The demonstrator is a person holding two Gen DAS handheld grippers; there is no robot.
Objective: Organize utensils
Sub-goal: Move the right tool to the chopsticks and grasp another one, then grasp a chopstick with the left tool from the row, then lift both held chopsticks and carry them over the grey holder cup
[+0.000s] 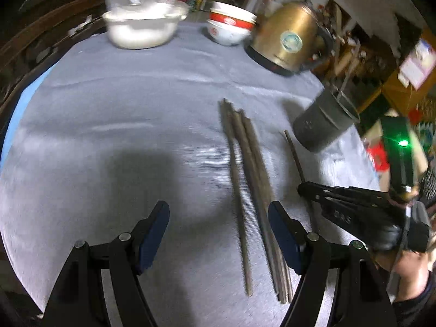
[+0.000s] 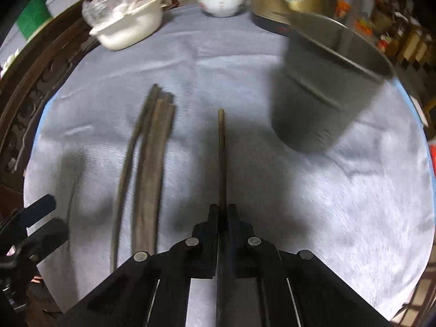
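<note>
Several dark wooden chopsticks point(image 1: 245, 179) lie side by side on the grey tablecloth; they also show in the right wrist view point(image 2: 150, 158). My left gripper point(image 1: 218, 212) is open and empty, its jaws wide apart just above their near ends. My right gripper point(image 2: 223, 209) is shut on a single chopstick point(image 2: 222, 150) that points forward above the cloth. It shows in the left wrist view too point(image 1: 301, 188), with that chopstick point(image 1: 294, 152). A dark grey utensil cup point(image 2: 324, 87) stands ahead and to the right; it also shows in the left wrist view point(image 1: 324, 122).
At the table's far side stand a white pot with a glass lid point(image 1: 141, 24), stacked red-and-white bowls point(image 1: 231, 24) and a gold electric kettle point(image 1: 288, 38). A carved dark wooden rim point(image 2: 35, 76) bounds the table's left side. The table edge curves close on the right.
</note>
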